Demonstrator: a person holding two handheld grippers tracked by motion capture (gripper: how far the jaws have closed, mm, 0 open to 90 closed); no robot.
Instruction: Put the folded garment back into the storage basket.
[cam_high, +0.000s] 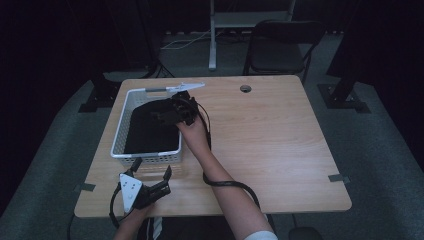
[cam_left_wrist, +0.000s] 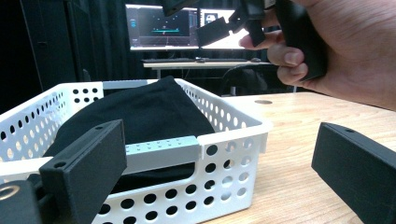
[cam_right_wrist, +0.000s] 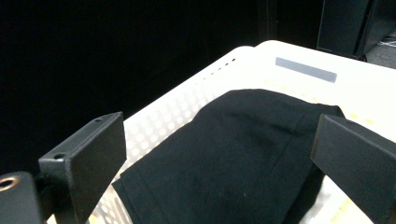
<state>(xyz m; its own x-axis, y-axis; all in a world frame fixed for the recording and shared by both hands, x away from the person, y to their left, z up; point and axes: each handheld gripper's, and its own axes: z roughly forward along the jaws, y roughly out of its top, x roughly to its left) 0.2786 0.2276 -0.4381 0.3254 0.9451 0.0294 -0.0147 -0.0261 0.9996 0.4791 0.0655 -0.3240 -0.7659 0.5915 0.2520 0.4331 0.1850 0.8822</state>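
Observation:
A white perforated basket (cam_high: 121, 129) stands on the left part of the wooden table and holds a folded black cloth (cam_high: 150, 131). My right gripper (cam_high: 159, 114) hovers over the basket with its jaws wide apart and nothing between them; in the right gripper view the black cloth (cam_right_wrist: 243, 158) lies below the jaws. My left gripper (cam_high: 151, 169) rests near the table's front left edge, just in front of the basket, open and empty. The left gripper view faces the basket's near wall (cam_left_wrist: 187, 186) with the cloth (cam_left_wrist: 144, 112) heaped inside and the person's right hand (cam_left_wrist: 345, 56) above.
The wooden table (cam_high: 270, 145) has a cable hole (cam_high: 245, 88) near its far edge. A black folding chair (cam_high: 280, 47) and stand legs are behind the table. Monitors on a desk (cam_left_wrist: 187, 28) glow in the background. A cable (cam_high: 230, 185) trails along the right forearm.

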